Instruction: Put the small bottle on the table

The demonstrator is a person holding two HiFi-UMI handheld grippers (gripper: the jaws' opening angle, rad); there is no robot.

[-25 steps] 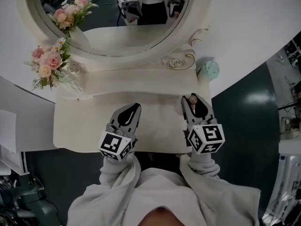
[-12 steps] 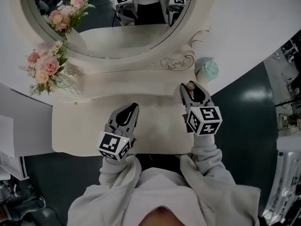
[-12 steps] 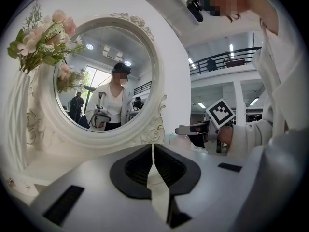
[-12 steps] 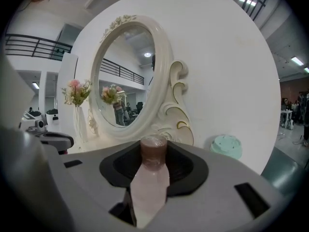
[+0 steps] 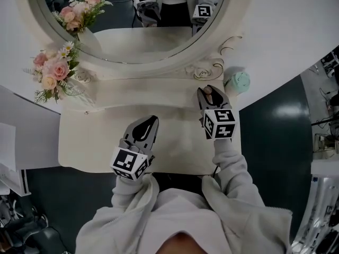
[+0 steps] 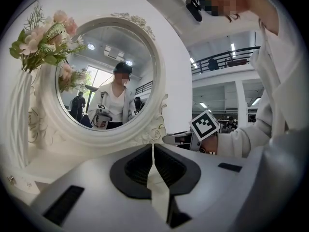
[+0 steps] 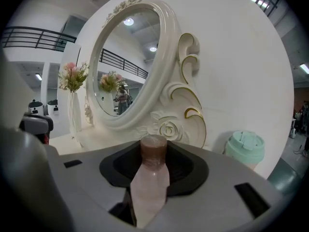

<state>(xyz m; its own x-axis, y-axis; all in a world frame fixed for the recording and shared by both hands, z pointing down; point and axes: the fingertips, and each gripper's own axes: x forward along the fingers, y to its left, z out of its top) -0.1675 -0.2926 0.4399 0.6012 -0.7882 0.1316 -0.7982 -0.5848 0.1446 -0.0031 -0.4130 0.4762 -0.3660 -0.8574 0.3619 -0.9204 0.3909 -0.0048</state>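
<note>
r gripper (image 5: 208,96) clamps small pink bottle (image 7: 149,182) above table (image 5: 175,136) by mirror (image 5: 132,52); l gripper (image 5: 144,130) jaws closed, empty.

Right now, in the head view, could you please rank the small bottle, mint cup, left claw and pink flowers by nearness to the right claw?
1. small bottle, held in the right claw.
2. mint cup, just to its right.
3. left claw, across the table, leftward.
4. pink flowers, far left by the mirror.

The small bottle (image 7: 149,185) looks frosted, the mirror frame (image 5: 148,71) glossy, the table (image 5: 95,136) matt.
</note>
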